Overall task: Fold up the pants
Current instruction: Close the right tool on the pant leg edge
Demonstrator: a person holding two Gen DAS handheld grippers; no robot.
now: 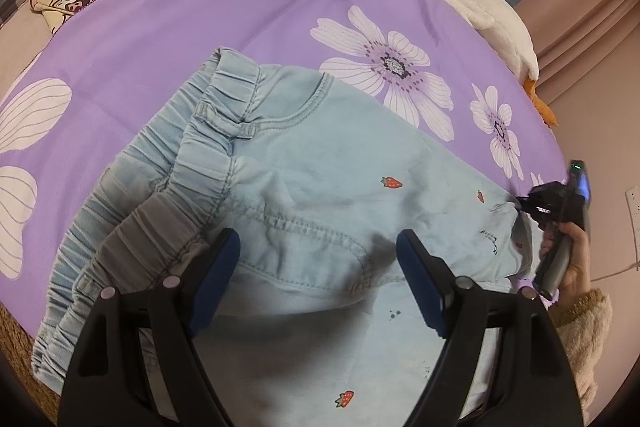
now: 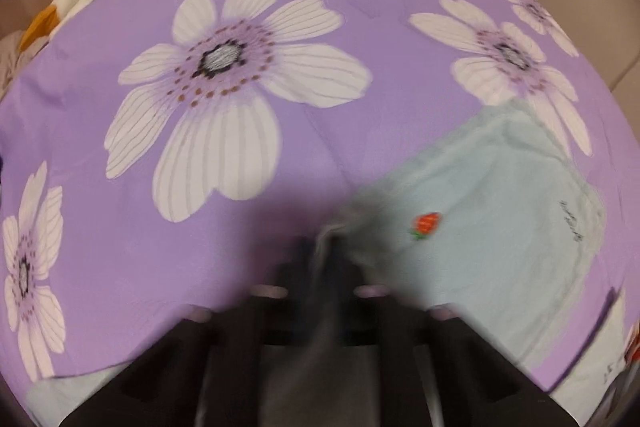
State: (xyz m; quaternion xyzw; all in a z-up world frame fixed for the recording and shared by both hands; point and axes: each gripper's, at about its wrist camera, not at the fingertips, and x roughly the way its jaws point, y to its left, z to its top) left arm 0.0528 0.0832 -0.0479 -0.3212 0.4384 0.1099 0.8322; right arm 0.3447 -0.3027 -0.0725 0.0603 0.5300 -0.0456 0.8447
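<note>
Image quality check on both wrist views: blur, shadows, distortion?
Left wrist: sharp; heavy fisheye bends the purple sheet; the open left gripper throws a dark shadow on the pants. Right wrist: motion-blurred, worst low down at the right gripper, shut on a pants edge; its shadow darkens the sheet around the fingers; the strawberry print is smeared.

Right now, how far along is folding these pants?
Early. The light blue strawberry-print denim pants lie spread on the purple flowered bedsheet. The right tongs are shut on a leg edge; the left tongs hover open. No fold shows yet.
</note>
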